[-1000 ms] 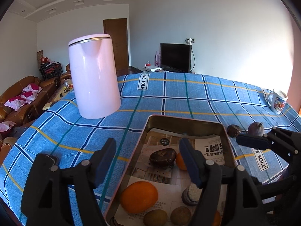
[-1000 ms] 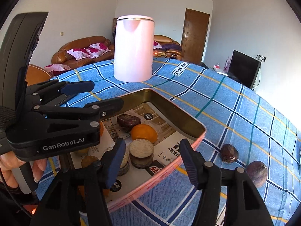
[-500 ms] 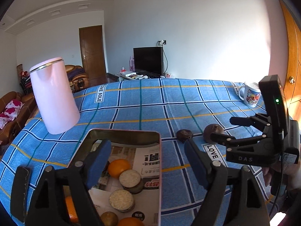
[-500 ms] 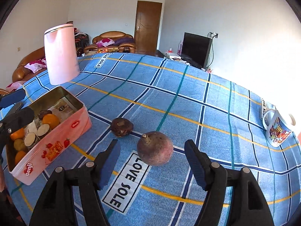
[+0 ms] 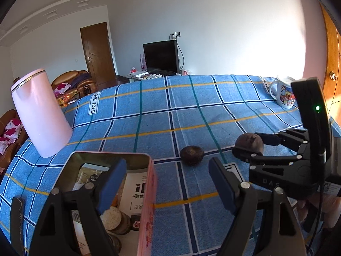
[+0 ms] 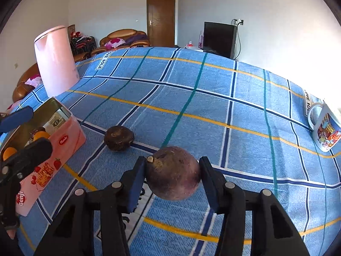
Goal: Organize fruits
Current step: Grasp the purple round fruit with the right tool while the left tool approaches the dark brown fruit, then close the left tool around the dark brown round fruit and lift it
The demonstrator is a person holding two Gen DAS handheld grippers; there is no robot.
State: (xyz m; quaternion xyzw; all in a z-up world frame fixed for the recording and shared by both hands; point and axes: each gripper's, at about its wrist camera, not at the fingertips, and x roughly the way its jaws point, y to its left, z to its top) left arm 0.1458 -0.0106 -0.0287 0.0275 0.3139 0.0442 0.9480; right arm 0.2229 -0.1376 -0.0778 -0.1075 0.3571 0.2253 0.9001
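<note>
While the right tool point(image 6: 172, 170) closes: its jaws have just been narrowing and both blue pads now sit against the flanks of the purple fruit point(image 6: 173, 173), pinching it where it rests on the surface point(image 6: 191, 98).
Left tool point(image 5: 166, 187): spread wide with nothing between the jaws, hovering over the near corner of the pink tin point(image 5: 147, 194).
Task things: purple fruit in the right tool's grip; a smaller brown fruit point(image 6: 119, 138) lies loose just beyond it, between it and the tin; oranges and other pieces already lie inside the tin.
Doing it well: I would judge the pads should stay across the widest part, so the round body cannot squirt out; lift straight up before swinging toward the tin, and clear its rim.
Fruit shape and skin: near-spherical, matte, mottled purple-brown, with a pale stem stub close to the left pad; probably firm.
Brown fruit: wrinkled, dull, slightly flattened.
Tin: thin metal, rounded corners, printed pink walls, paper-lined.
Cloth: woven blue plaid, likely a little grippy.
</note>
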